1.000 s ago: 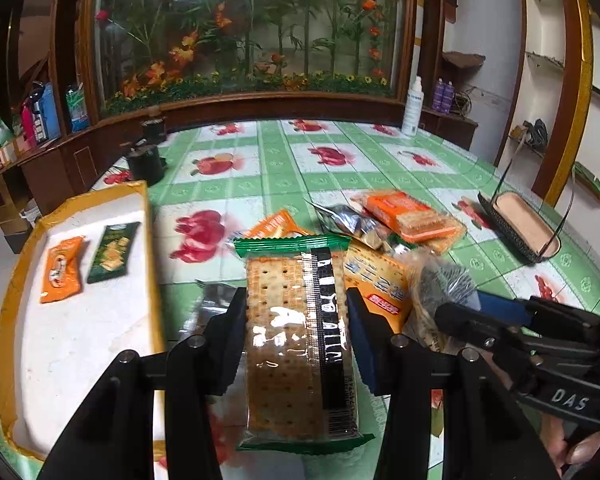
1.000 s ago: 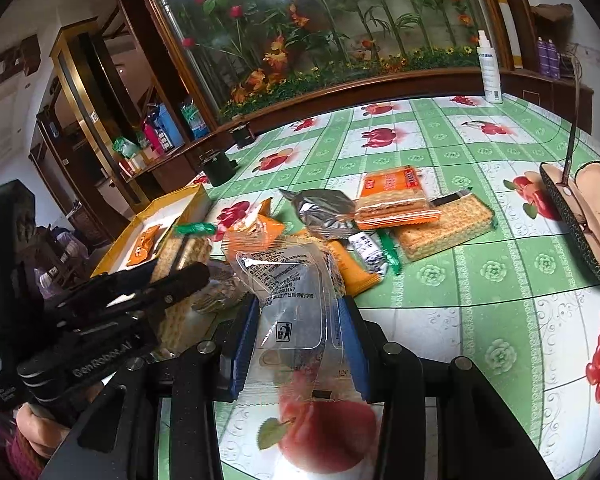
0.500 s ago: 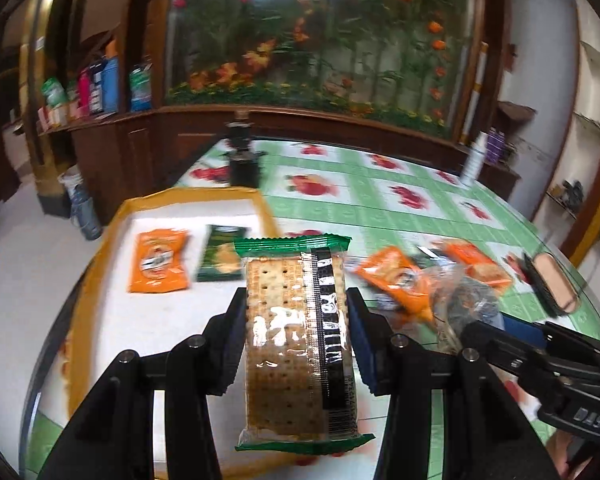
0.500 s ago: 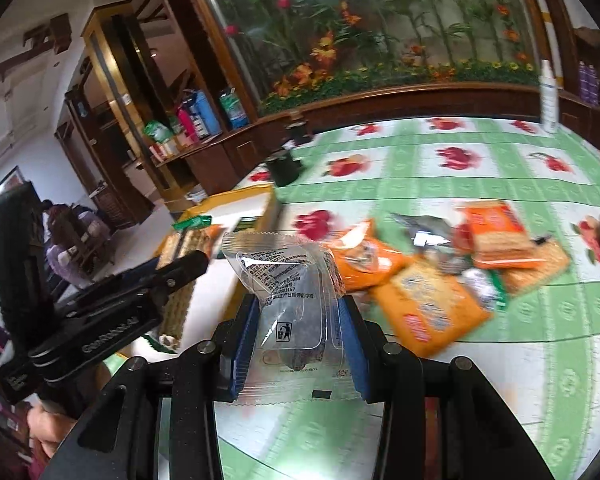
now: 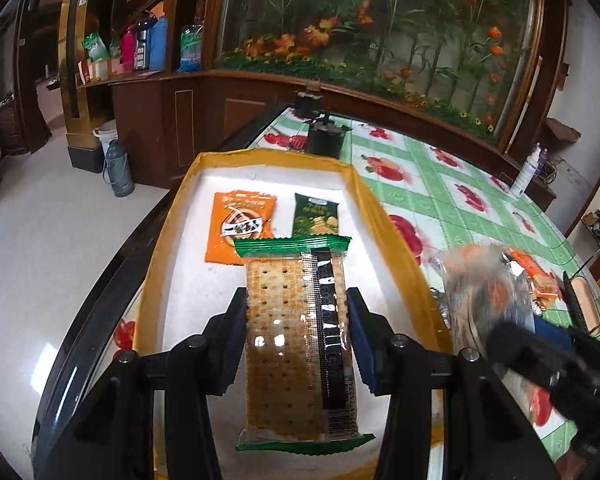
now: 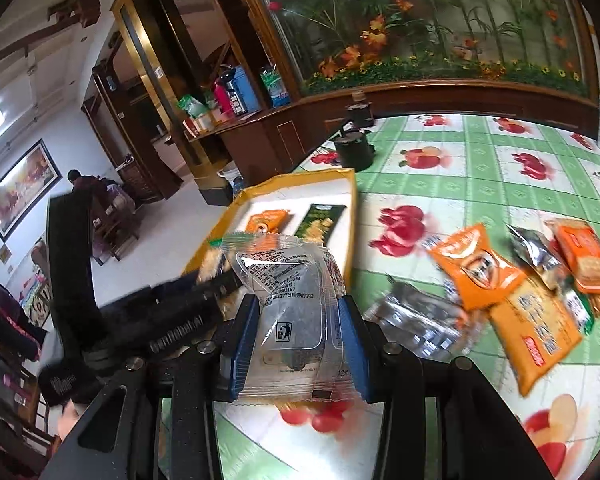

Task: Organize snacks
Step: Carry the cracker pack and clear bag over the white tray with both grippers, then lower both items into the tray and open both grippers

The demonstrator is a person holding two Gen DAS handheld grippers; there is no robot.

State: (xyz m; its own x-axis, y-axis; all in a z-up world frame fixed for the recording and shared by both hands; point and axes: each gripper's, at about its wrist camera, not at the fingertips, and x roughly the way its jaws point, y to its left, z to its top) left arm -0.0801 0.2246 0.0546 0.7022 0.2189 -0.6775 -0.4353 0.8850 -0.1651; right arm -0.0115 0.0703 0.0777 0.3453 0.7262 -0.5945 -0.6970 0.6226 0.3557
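Both grippers swung from pile to tray (image 5: 384,216) — left gripper (image 5: 296,344) clamps cracker pack (image 5: 296,332), right gripper (image 6: 296,340) clamps clear packet (image 6: 292,312); placement next.

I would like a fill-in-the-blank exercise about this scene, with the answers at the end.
1. The left gripper holds a pack of ____.
2. Inside the yellow-rimmed tray lie ____ snack packets.
3. The right gripper holds a ____ plastic packet.
4. The tablecloth squares are white and ____.

Answers: crackers; two; clear; green

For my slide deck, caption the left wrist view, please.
Left tool grips a cracker pack over the yellow-rimmed tray holding two snack packets.
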